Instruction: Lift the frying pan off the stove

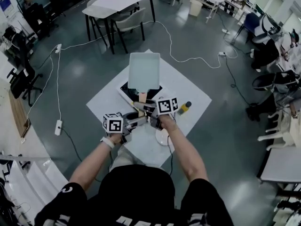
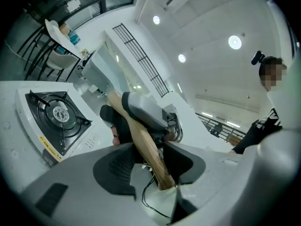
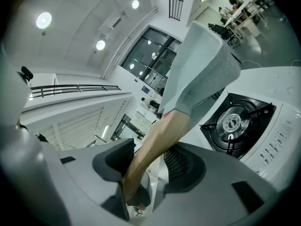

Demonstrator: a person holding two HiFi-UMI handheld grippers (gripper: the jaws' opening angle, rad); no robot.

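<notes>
The frying pan (image 1: pixel 144 69) is square and pale grey with a wooden handle (image 1: pixel 142 97). It hangs tilted in the air above the black gas stove (image 1: pixel 126 89). Both grippers hold the handle. My left gripper (image 1: pixel 135 122) is shut on the handle's end (image 2: pixel 151 153), nearest me. Just beyond it, my right gripper (image 1: pixel 146 108) is shut on the handle (image 3: pixel 153 147). In the left gripper view the pan (image 2: pixel 99 73) rises clear of the burner (image 2: pixel 57 114). In the right gripper view the pan (image 3: pixel 202 65) stands above the burner (image 3: pixel 233 123).
The stove sits on a white square table (image 1: pixel 197 98). A yellow and black bottle (image 1: pixel 184 107) lies to the right of the grippers, and a white round disc (image 1: pixel 162 137) lies below them. Cables and a power strip (image 1: pixel 58 127) lie on the floor; tables and chairs (image 1: pixel 120 13) stand behind.
</notes>
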